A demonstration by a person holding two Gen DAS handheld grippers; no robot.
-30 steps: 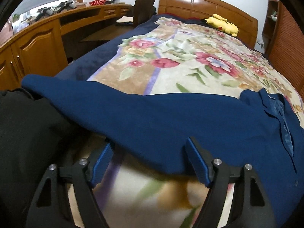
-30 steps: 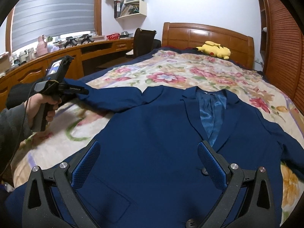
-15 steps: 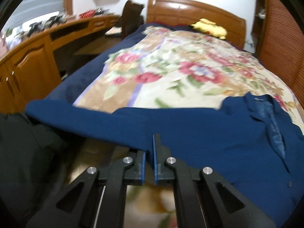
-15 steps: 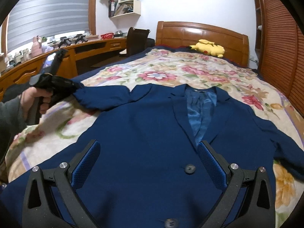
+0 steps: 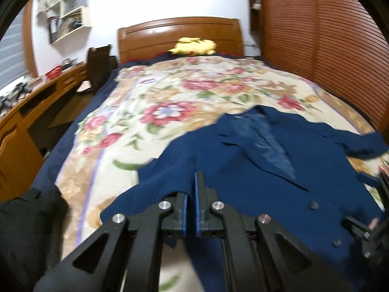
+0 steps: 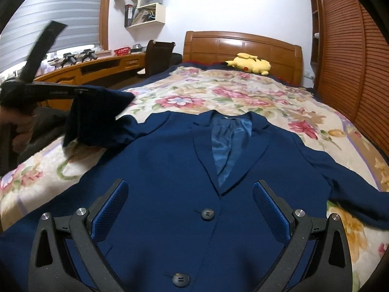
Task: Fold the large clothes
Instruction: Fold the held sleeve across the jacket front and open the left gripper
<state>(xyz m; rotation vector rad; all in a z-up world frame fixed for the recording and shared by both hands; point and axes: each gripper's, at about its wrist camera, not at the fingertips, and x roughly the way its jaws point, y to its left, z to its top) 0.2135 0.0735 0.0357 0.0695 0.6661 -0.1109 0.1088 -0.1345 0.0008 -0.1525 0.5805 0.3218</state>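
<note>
A navy blue blazer (image 6: 170,170) lies face up on the flowered bedspread (image 6: 231,92), lapels and satin lining toward the headboard. My left gripper (image 5: 195,182) is shut on the blazer's left sleeve (image 5: 170,180), and the sleeve end is lifted off the bed. In the right wrist view that same left gripper (image 6: 80,91) shows at the far left, held by a hand (image 6: 22,131), with the sleeve (image 6: 102,119) hanging from it. My right gripper (image 6: 189,206) stands open just above the blazer's front, over the upper button (image 6: 207,214). The other sleeve (image 6: 350,189) lies spread to the right.
A yellow plush toy (image 6: 250,66) rests by the wooden headboard (image 6: 240,46). A long wooden desk (image 6: 97,68) and a dark chair (image 6: 159,56) run along the left of the bed. Slatted wardrobe doors (image 6: 352,60) stand on the right. A black garment (image 5: 29,231) lies at the bed's near left.
My left gripper closed on the sleeve, then lifted it and carried it rightward over the blazer body. My right gripper moved slightly forward over the blazer, still open.
</note>
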